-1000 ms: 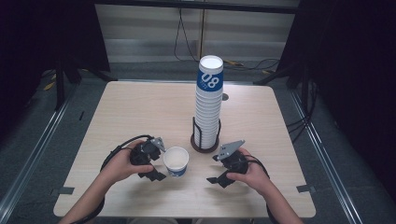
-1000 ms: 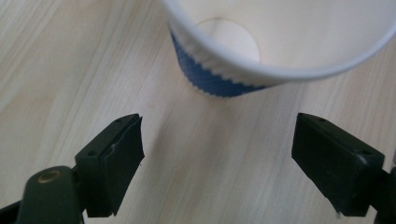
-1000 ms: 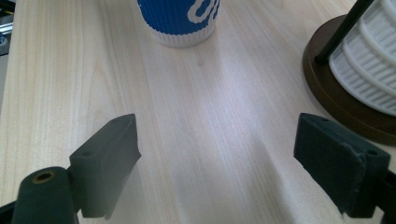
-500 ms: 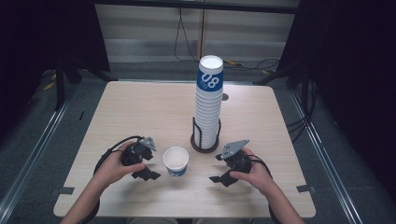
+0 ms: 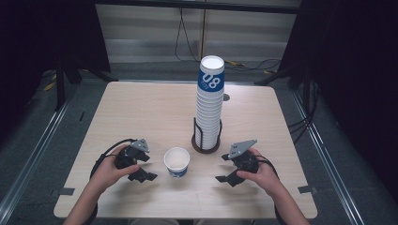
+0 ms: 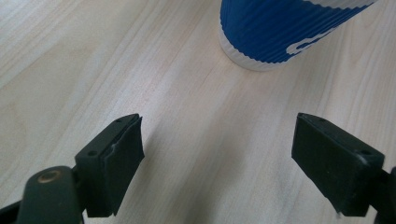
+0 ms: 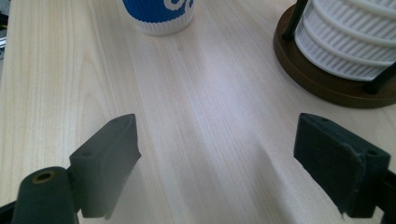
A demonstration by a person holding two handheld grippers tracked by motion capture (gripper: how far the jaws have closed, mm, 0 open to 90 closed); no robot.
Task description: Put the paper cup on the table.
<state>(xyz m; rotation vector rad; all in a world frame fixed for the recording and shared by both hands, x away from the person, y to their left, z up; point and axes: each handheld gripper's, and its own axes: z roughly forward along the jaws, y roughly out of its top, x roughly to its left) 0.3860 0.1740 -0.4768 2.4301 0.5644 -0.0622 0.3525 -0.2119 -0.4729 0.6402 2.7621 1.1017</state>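
On a pale wood-grain table (image 5: 141, 108), the left gripper (image 5: 145, 169) rests with its black padded jaws spread, holding nothing. Just right of it, apart from both grippers, stands a single ribbed blue-and-white paper cup (image 5: 177, 162), mouth up. Farther right, a tall ribbed cup stack (image 5: 210, 103) stands in a round wire holder, and the right gripper (image 5: 226, 168) lies spread and empty.

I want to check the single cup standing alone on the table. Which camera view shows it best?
The high view: the single cup appears whole there, upright, its open mouth visible, between both grippers. The left gripper view shows part of its blue ribbed wall and white base; the right gripper view shows its bottom edge.
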